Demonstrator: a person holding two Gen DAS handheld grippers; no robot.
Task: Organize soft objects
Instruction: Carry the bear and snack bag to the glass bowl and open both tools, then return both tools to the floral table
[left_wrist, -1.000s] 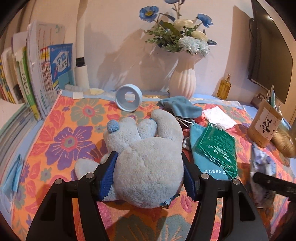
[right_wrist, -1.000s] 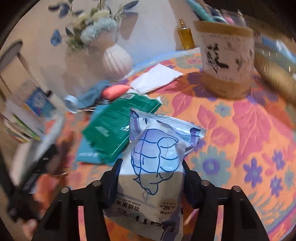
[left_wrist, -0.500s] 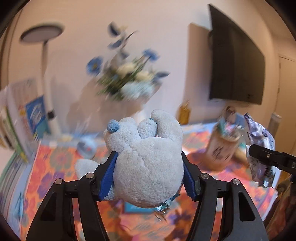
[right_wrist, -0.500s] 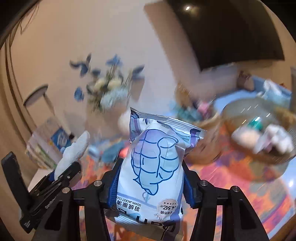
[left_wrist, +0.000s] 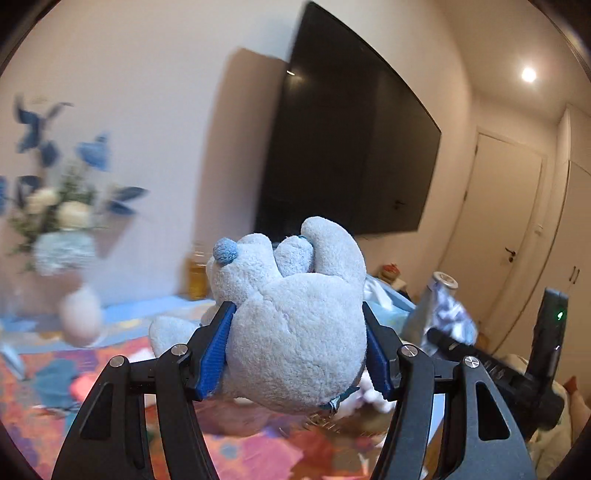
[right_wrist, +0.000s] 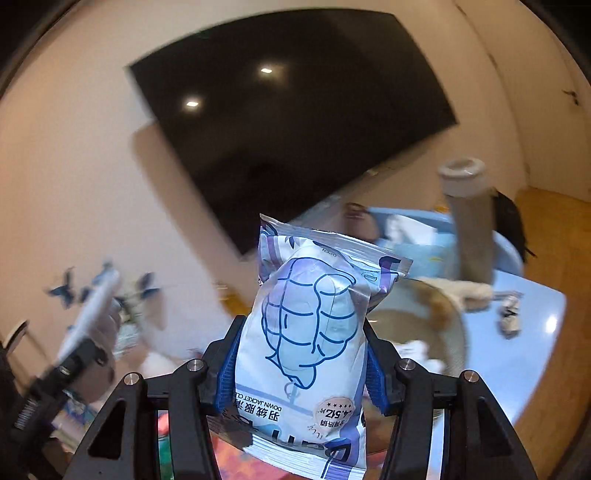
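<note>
Both hands have swung up and to the right within a second. The grey plush toy (left_wrist: 295, 325), pressed a second ago against the flowered cloth (left_wrist: 258, 454), now rides clear of it in the left gripper (left_wrist: 297, 350), with the wall television (left_wrist: 351, 147) behind it where the vase of blue flowers (left_wrist: 66, 236), now blurred at the left edge, stood. The wipes packet (right_wrist: 314, 332), likewise lifted off the cloth in the right gripper (right_wrist: 301, 369), now hangs before the television and a round basket (right_wrist: 454, 332) that has come into sight beyond it.
</note>
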